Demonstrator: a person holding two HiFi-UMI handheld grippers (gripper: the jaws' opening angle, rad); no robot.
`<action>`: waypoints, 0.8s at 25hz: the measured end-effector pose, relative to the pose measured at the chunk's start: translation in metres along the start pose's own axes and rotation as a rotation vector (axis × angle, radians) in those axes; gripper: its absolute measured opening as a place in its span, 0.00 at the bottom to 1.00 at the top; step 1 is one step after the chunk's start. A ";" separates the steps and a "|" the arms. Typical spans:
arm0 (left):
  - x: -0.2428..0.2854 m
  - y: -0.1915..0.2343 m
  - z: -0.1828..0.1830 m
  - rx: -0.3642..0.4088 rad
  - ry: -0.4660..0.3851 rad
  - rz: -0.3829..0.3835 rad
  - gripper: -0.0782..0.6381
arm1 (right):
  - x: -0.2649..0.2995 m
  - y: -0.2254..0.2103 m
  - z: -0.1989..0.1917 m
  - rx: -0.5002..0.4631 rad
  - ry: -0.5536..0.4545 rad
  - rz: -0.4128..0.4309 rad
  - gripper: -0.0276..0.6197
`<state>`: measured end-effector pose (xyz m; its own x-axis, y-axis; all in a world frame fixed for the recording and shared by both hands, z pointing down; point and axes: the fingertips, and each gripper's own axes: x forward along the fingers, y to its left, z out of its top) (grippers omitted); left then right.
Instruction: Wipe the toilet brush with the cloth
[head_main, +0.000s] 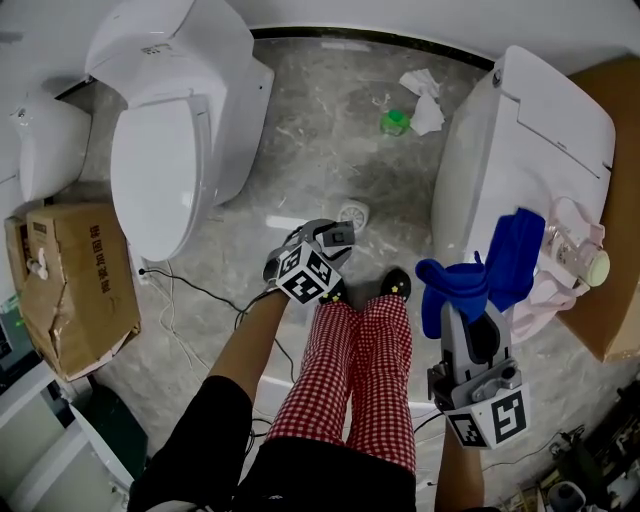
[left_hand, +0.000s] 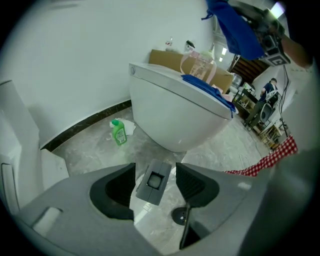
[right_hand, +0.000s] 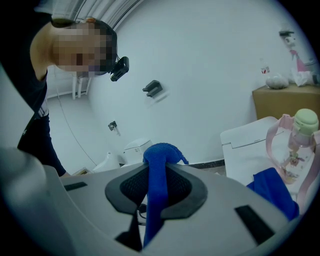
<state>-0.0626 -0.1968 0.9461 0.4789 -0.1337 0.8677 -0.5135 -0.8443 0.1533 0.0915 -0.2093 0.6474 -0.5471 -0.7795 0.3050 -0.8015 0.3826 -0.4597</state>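
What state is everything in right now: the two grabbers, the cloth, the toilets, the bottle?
left gripper: open, with a grey block loose between its fingers.
right gripper: shut on the blue cloth.
blue cloth: bunched, pinched at one end.
left toilet: lid down.
right toilet: lid down, with a second cloth lying on it.
green bottle: upright on the floor.
cardboard box: crumpled.
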 end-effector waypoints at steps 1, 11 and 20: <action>0.002 -0.001 -0.001 0.010 0.009 -0.007 0.44 | 0.001 -0.001 0.000 0.004 -0.001 -0.003 0.15; 0.022 -0.007 -0.016 0.152 0.138 -0.051 0.44 | 0.002 -0.011 -0.002 0.038 -0.004 -0.030 0.15; 0.042 -0.004 -0.019 0.202 0.207 -0.061 0.44 | -0.002 -0.022 -0.011 0.083 0.001 -0.057 0.15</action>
<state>-0.0540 -0.1891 0.9909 0.3386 0.0113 0.9409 -0.3260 -0.9366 0.1285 0.1080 -0.2105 0.6662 -0.5016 -0.7982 0.3335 -0.8083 0.2952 -0.5094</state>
